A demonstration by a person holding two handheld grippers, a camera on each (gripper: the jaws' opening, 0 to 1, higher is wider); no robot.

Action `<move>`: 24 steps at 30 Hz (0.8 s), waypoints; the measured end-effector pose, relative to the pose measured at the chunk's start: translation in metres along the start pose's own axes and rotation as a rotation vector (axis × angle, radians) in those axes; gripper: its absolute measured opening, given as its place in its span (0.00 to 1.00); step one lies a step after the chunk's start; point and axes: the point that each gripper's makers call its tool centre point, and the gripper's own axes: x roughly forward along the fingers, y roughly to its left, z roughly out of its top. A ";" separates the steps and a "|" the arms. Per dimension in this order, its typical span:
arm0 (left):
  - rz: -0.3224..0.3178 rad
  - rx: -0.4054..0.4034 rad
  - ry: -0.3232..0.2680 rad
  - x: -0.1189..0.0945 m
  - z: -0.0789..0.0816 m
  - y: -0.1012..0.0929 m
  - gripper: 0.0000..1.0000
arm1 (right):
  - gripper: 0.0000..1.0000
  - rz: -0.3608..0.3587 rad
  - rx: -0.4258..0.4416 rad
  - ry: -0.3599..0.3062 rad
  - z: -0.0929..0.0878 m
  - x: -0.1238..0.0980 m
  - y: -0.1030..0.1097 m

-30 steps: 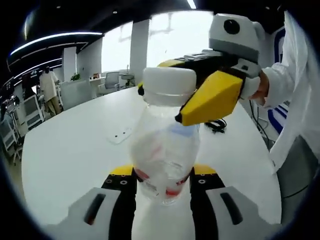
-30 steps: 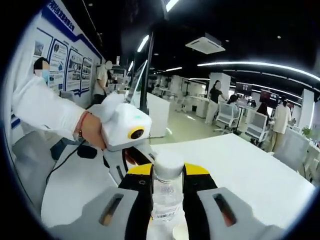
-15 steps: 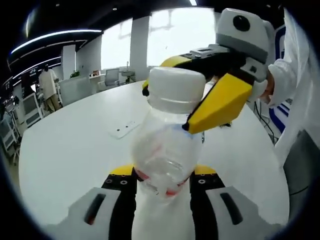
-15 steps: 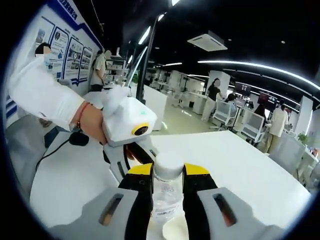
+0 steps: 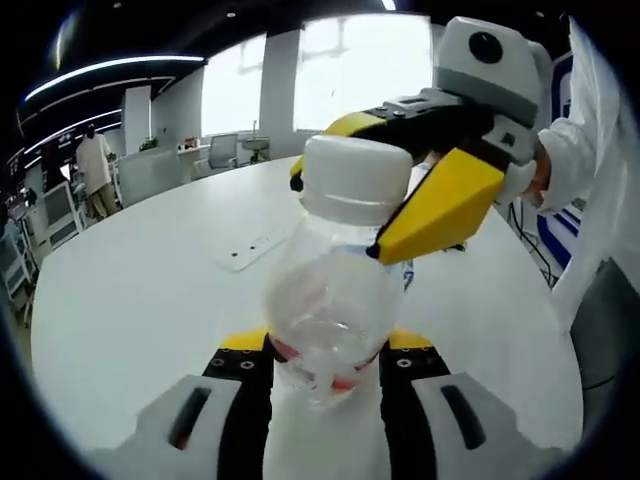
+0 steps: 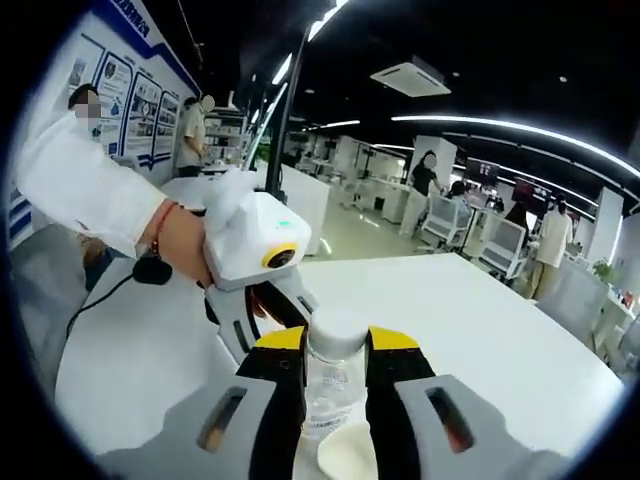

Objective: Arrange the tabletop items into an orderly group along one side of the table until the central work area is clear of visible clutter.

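i have a clear plastic bottle (image 5: pixel 330 320) held up off the desk (image 5: pixel 130 300), and both tools are on it at once. my left gripper (image 5: pixel 325 365) has its fingers (image 5: pixel 245 365) closed in on the lower body, near the red label band, which i take to be the steadying hold: it keeps the bottle from turning or swinging. my right gripper (image 5: pixel 400 180) comes in from the upper right of the left gripper view, its yellow fingers set to either side of the white cap (image 5: pixel 355 180), narrow and pressed against it as far as i can judge. in the right gripper view the same bottle (image 6: pixel 330 385) stands between that tool's fingers (image 6: pixel 395 345) with the cap just above them, and the left gripper (image 6: pixel 245 250), in a gloved hand (image 6: pixel 185 250), reaches in from the left. one tool on the body and one on the cap looks to me like tightening or checking the cap, or passing the bottle across, before it is parked at the edge; i cannot tell which. the bottle looks nearly empty, so it should be light and easy to dent if squeezed hard. a small flat white thing (image 5: pixel 243 255) lies on the desk beyond the bottle, and a dark cable (image 6: pixel 130 280) trails over the desk's near side.
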 end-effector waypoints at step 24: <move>-0.004 -0.034 0.002 0.002 -0.003 0.001 0.43 | 0.21 -0.007 0.043 0.025 -0.006 -0.001 -0.007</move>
